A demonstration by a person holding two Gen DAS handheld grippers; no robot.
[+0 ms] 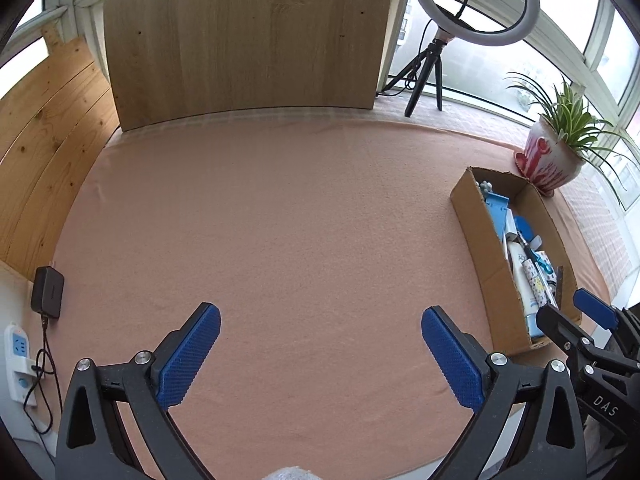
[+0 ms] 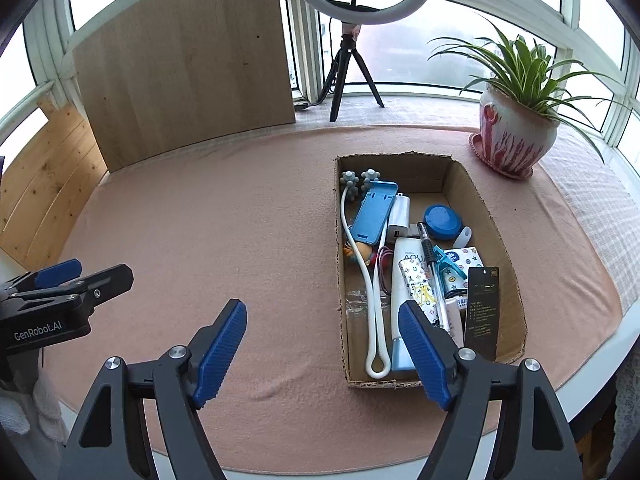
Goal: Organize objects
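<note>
Cardboard is what the open brown box [image 2: 498, 240] of small objects on the peach-cloth surface [image 2: 240, 220] is made of, and with the left gripper [image 1: 320, 354] and right gripper [image 2: 322, 350] held wide-jawed and empty, its rim could be snagged.

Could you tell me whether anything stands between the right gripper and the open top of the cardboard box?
Nothing visible does. The right gripper is open and empty above bare pink cloth, right beside the cardboard box, whose top is open. The left gripper is off to the other side.
</note>
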